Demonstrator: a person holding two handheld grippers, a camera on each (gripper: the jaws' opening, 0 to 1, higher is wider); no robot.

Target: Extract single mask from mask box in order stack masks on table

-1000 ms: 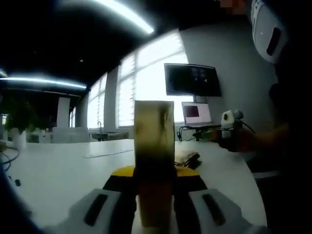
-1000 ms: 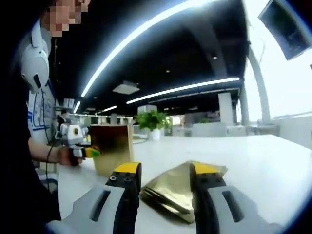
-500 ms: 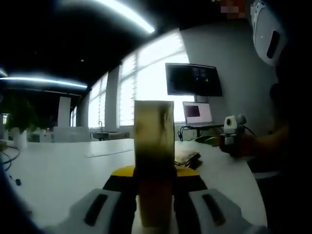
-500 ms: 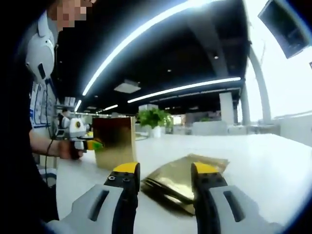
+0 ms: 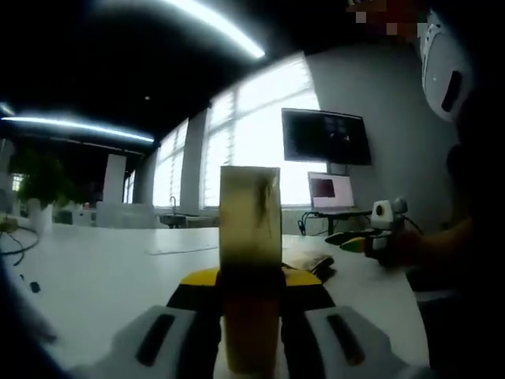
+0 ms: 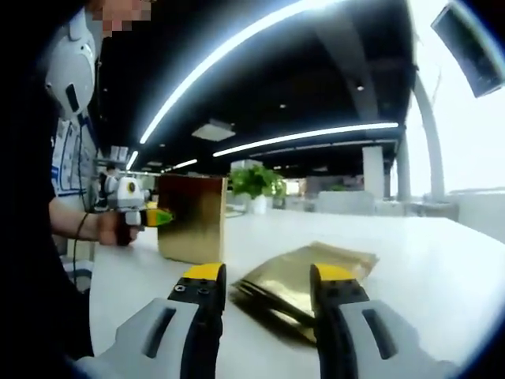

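Your left gripper clamps the gold mask box upright at twelve o'clock, steadying it; your right gripper stands released over the stacked masks on the table.

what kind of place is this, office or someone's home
Most likely an open-plan office: a wall screen above a laptop, long ceiling light strips, a potted plant and a large white table holding the gold packets.
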